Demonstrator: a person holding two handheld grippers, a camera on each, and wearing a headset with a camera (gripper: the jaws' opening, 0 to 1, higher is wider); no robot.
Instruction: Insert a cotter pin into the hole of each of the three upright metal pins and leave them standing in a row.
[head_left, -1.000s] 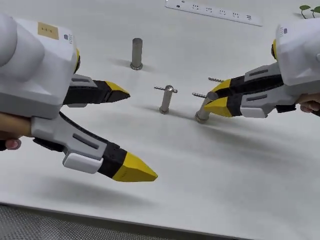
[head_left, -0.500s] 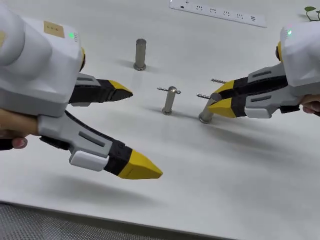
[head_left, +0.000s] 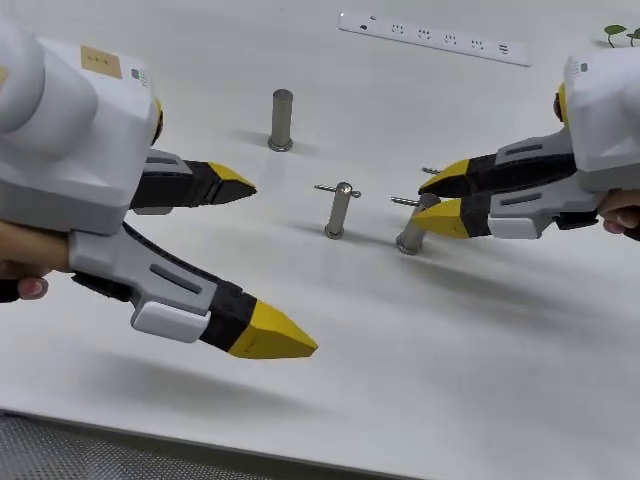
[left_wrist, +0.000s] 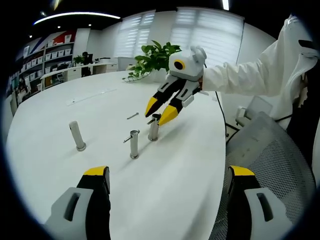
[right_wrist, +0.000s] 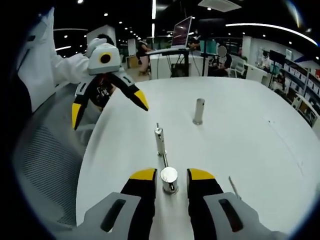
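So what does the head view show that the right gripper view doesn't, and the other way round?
Head view: the white body of the right gripper, side-on, and green leaves. Right gripper view: a white sleeve behind the left gripper, a monitor beyond. Both: the far pin, the middle pin, and the near pin between the right gripper's open jaws.

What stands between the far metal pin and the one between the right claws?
The middle pin, cotter pin through its top, seen in the head view.
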